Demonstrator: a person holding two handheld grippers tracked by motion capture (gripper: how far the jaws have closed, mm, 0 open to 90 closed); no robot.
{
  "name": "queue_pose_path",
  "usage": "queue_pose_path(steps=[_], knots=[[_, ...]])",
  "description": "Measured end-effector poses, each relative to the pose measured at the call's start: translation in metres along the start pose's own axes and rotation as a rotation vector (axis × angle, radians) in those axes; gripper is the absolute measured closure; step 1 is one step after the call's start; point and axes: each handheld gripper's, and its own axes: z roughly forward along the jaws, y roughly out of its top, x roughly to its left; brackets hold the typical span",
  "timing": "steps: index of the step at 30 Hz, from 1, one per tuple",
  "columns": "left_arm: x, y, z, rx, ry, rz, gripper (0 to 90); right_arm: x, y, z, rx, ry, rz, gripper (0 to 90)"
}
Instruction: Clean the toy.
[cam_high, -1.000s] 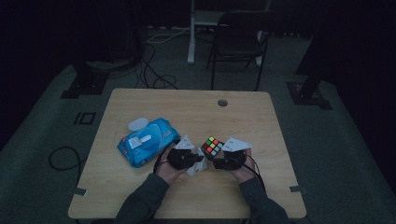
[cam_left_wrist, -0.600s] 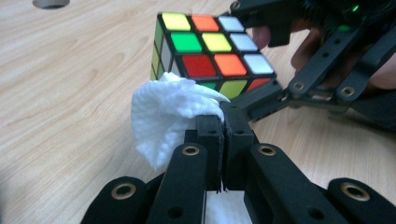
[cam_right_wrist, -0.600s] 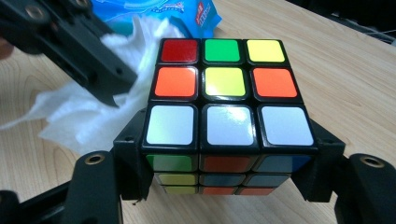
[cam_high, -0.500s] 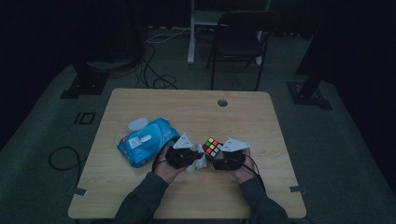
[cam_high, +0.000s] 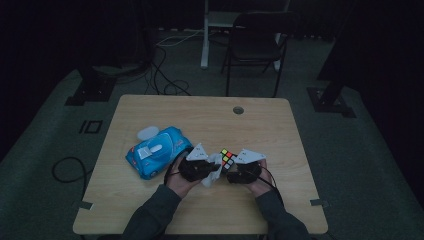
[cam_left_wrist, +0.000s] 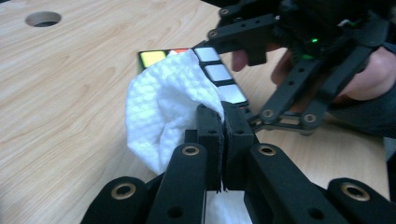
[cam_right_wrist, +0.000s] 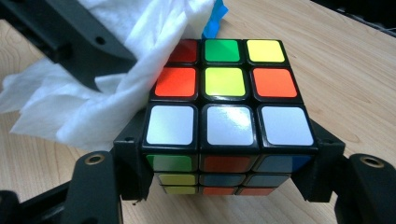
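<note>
**Wiping a puzzle cube held between two tools**

A person sits at a wooden worktop (cam_high: 280, 200) in a dark room, a handheld tool in each hand, both meeting near the front edge. The right tool (cam_right_wrist: 224, 154) is clamped on a colourful puzzle cube (cam_right_wrist: 224, 107), its black jaws pressing the cube's two opposite sides so the top face stays exposed and steady. The left tool (cam_left_wrist: 223, 126) has its jaws pressed together on a bunched white wipe (cam_left_wrist: 168, 107), pinched at one end so the loose fold hangs free as a pad. That fold lies against the cube's upper corner, covering part of a red sticker, which suggests the cube is being cleaned while the other hand braces it. To the left, just beside the left hand (cam_high: 175, 181), rests a blue wipe pack (cam_high: 159, 150), likely the wipe's source.
</note>
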Motion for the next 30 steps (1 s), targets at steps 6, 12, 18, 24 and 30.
queue_pose_path(steps=[6,12,18,24,30], knots=[[0.007,-0.008,0.001,0.011,0.032,-0.027,88.7,-0.002,0.0,-0.002,-0.003,-0.006,0.014,34.7],[0.011,-0.017,0.01,0.04,0.044,-0.05,88.7,-0.004,0.002,-0.006,-0.037,0.01,0.039,34.7],[0.006,-0.019,0.017,0.054,0.026,-0.042,88.7,-0.005,0.002,-0.006,-0.052,0.011,0.057,34.7],[0.001,-0.024,0.029,0.076,0.003,-0.037,88.7,-0.007,0.003,-0.008,-0.058,0.009,0.073,34.7],[-0.007,-0.023,0.037,0.076,-0.027,-0.033,88.7,-0.008,0.002,-0.008,-0.063,0.004,0.08,34.7]])
